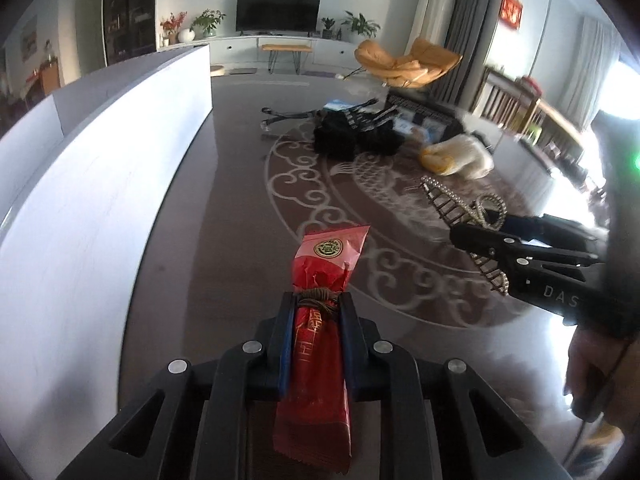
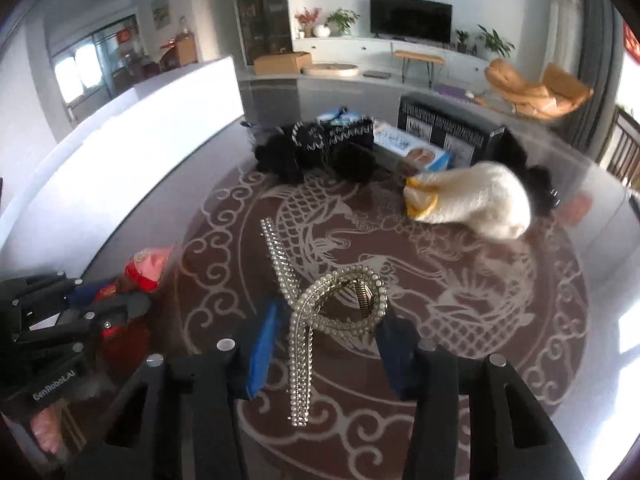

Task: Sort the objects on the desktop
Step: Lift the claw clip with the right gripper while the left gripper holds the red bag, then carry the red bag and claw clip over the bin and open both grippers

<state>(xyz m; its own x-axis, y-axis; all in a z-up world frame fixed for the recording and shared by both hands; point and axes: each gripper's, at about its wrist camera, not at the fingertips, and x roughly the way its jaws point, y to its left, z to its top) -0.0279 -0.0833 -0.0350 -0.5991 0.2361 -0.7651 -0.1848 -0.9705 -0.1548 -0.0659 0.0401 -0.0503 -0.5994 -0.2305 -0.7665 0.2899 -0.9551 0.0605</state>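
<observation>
My left gripper point(image 1: 316, 308) is shut on a red snack packet point(image 1: 320, 360) tied with brown string, held above the dark patterned table point(image 1: 224, 208). The packet also shows in the right wrist view point(image 2: 146, 268), inside the left gripper point(image 2: 120, 300). My right gripper point(image 2: 332, 320) holds a rhinestone hair clip point(image 2: 340, 304) between its blue pads, its long arms sticking out forward and down. In the left wrist view the right gripper point(image 1: 480, 236) and the hair clip point(image 1: 452, 200) are at the right.
A white box wall point(image 1: 100, 184) runs along the left. At the back lie a black fuzzy item point(image 2: 316, 148), a white and yellow glove point(image 2: 476, 200), a blue-white carton point(image 2: 412, 152) and a black box point(image 2: 448, 128).
</observation>
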